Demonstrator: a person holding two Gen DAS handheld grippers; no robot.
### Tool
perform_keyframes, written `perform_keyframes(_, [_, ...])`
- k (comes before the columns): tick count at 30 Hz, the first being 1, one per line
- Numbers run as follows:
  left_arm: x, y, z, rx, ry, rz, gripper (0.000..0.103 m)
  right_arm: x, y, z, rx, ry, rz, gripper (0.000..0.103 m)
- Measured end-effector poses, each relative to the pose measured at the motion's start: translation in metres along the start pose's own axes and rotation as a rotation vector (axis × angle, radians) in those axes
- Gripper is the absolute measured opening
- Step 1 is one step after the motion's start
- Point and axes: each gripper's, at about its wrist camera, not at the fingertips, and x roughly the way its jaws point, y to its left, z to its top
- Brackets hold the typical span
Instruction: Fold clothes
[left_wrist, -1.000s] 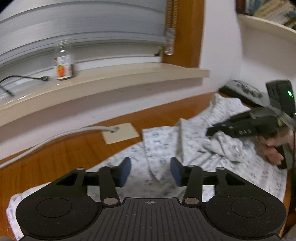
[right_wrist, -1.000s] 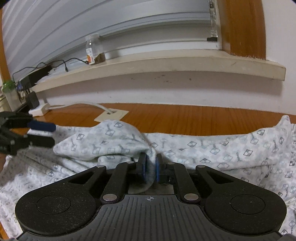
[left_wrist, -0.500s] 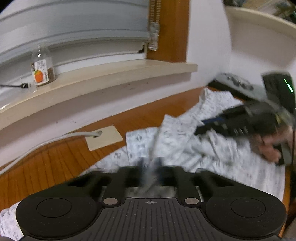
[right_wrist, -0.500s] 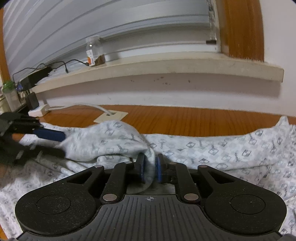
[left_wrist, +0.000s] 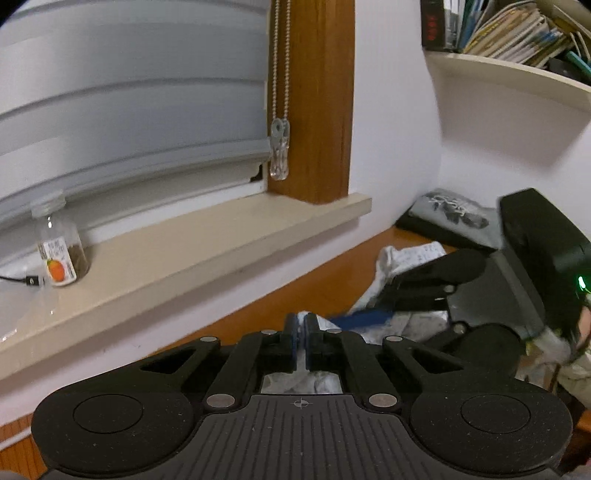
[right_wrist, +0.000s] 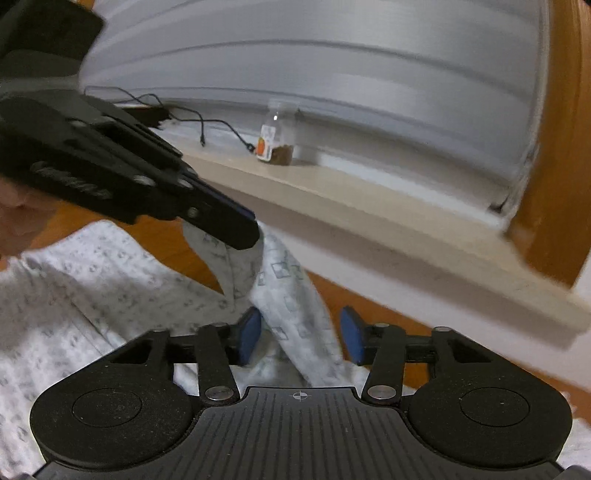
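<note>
Garment (right_wrist: 74, 295) on wooden table (left_wrist: 332, 291) (windowsill (left_wrist: 221, 236) behind).

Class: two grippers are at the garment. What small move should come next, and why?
Probably finish closing the right gripper on the garment: its jaws are closing, yet the fabric strip between them is not pinched, while the left gripper is shut on it.

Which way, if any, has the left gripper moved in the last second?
Yes, upward: the left gripper, shut on cloth, now sees the windowsill lower in view.
</note>
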Motion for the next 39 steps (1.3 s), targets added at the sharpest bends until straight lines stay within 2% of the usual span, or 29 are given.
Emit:
perform_keyframes(2, [-0.002,0.001,-0.002,-0.008,-0.018,0.011,0.01,-0.009,-0.011,-0.002,0.066,-0.037,0.047,0.009])
perform_keyframes(4, [-0.005,0.005,-0.006,-0.028,-0.041,0.008,0.027,-0.02,-0.022,-0.005,0.12,-0.075,0.084,0.008])
perform_keyframes(5, [-0.006,0.008,-0.009,-0.04,-0.054,0.003,0.033,-0.028,-0.03,-0.007,0.147,-0.095,0.09,0.008])
perform_keyframes(6, [-0.006,0.01,-0.012,-0.049,-0.065,-0.001,0.043,-0.033,-0.037,-0.009,0.175,-0.106,0.091,0.007])
perform_keyframes(10, [0.006,0.013,-0.02,-0.086,-0.065,-0.04,0.054,-0.044,-0.069,-0.017,0.304,-0.106,0.064,0.007])
perform_keyframes(11, [0.01,0.011,-0.021,-0.081,-0.061,-0.041,0.06,-0.044,-0.076,-0.02,0.334,-0.095,0.041,0.007])
perform_keyframes(12, [0.016,0.008,-0.022,-0.074,-0.054,-0.042,0.062,-0.044,-0.084,-0.024,0.365,-0.082,0.015,0.007])
perform_keyframes(15, [0.035,-0.006,-0.025,-0.023,-0.022,-0.045,0.063,-0.038,-0.105,-0.039,0.471,-0.025,-0.063,0.007])
perform_keyframes(20, [0.069,-0.035,-0.023,0.105,0.034,-0.036,0.065,-0.031,-0.119,-0.06,0.564,0.015,-0.095,0.007])
perform_keyframes(26, [0.095,-0.06,-0.02,0.218,0.056,-0.057,0.069,-0.032,-0.125,-0.065,0.664,-0.018,-0.047,0.007])
perform_keyframes(30, [0.107,-0.072,-0.018,0.242,0.056,-0.083,0.069,-0.033,-0.126,-0.06,0.667,-0.021,-0.039,0.007])
perform_keyframes(34, [0.106,-0.085,-0.023,0.314,0.029,-0.15,0.069,-0.036,-0.127,-0.057,0.681,-0.034,-0.028,0.007])
perform_keyframes(35, [0.109,-0.087,-0.023,0.322,0.04,-0.125,0.068,-0.036,-0.126,-0.055,0.676,-0.034,-0.024,0.007])
perform_keyframes(37, [0.112,-0.087,-0.023,0.311,0.052,-0.107,0.065,-0.036,-0.124,-0.052,0.666,-0.036,-0.015,0.007])
perform_keyframes(38, [0.111,-0.084,-0.022,0.293,0.054,-0.111,0.058,-0.037,-0.122,-0.05,0.659,-0.038,-0.013,0.007])
perform_keyframes(39, [0.108,-0.079,-0.02,0.264,0.054,-0.127,0.044,-0.037,-0.12,-0.048,0.651,-0.039,-0.011,0.007])
